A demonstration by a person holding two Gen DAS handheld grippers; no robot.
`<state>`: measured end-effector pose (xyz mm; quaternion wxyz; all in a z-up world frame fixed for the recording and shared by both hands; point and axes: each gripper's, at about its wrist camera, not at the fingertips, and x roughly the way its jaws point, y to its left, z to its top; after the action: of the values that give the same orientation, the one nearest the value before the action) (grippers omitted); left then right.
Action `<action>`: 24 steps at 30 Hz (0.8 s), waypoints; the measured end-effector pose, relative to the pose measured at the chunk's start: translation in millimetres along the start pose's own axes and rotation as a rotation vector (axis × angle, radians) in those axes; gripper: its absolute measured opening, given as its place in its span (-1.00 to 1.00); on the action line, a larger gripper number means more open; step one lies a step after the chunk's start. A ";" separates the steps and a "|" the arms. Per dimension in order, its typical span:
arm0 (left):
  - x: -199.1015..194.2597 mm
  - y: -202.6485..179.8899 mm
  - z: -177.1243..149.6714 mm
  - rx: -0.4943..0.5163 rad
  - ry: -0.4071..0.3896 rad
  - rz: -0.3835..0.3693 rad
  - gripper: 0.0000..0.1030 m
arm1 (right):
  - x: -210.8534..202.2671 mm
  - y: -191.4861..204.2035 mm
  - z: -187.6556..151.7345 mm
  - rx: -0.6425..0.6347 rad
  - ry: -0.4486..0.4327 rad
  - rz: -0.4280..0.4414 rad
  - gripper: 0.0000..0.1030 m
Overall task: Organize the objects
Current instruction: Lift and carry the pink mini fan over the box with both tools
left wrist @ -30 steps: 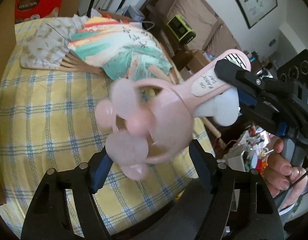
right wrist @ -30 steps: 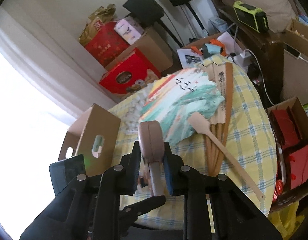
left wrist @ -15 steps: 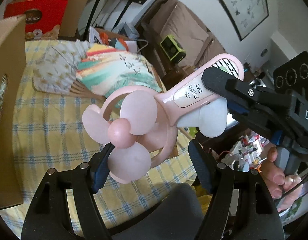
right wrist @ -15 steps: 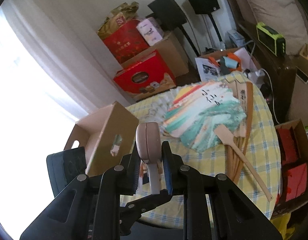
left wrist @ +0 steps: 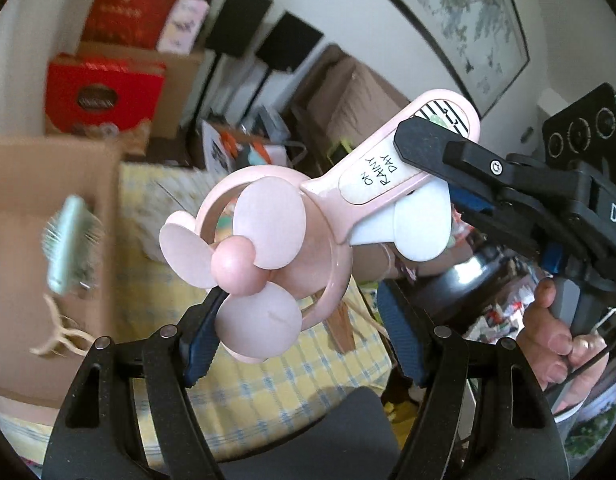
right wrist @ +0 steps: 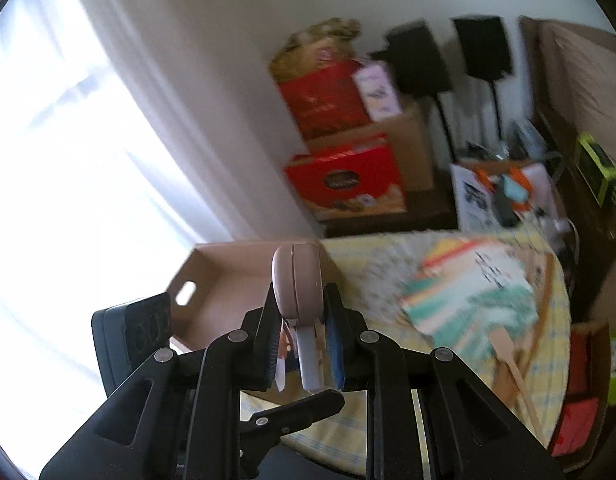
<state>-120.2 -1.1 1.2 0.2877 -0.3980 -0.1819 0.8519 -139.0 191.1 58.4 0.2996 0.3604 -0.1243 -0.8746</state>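
Note:
A pink hand fan [left wrist: 268, 252] with three blades and a white trigger hangs in the air above the yellow checked table [left wrist: 268, 376]. My right gripper [right wrist: 301, 320] is shut on the fan's handle [right wrist: 296, 284]; it shows in the left wrist view [left wrist: 424, 148] clamping the handle's top end. My left gripper [left wrist: 296, 344] is open, its fingers on either side of the fan's ring, below it. A cardboard box [left wrist: 48, 208] stands at the table's left, holding a green hairbrush [left wrist: 66, 244] and a beige hair claw [left wrist: 58, 334].
Open paper folding fans [right wrist: 468, 296] and a wooden-handled fan [right wrist: 512, 368] lie on the table's far side. Red gift boxes [right wrist: 344, 180] and cartons are stacked by the wall. Black speakers [right wrist: 484, 46] stand behind. A window glares at the left.
Both grippers have lifted and swung left with the fan; the cardboard box and its contents have come into the left view. The right grip on the handle is unchanged.

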 end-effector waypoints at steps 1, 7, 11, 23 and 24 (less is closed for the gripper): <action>-10.0 4.9 4.6 0.000 -0.016 0.012 0.35 | 4.7 11.1 7.0 -0.018 0.003 0.016 -0.62; -53.2 47.8 24.7 -0.031 -0.063 0.077 0.35 | 44.6 57.9 32.7 -0.062 0.040 0.104 -0.62; -70.1 82.6 30.8 -0.058 -0.064 0.144 0.35 | 83.6 81.8 38.7 -0.070 0.074 0.155 -0.62; -77.6 188.5 19.1 -0.184 0.038 0.265 0.35 | 215.3 100.8 23.4 0.022 0.246 0.267 -0.62; -75.8 194.5 18.9 -0.187 0.052 0.277 0.35 | 222.8 100.2 21.5 0.030 0.254 0.269 -0.62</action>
<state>-162.9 -200.1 -48.5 0.1338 -0.4663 -0.1965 0.8521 -235.6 -24.7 -6.8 0.4219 0.4522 -0.1457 -0.7721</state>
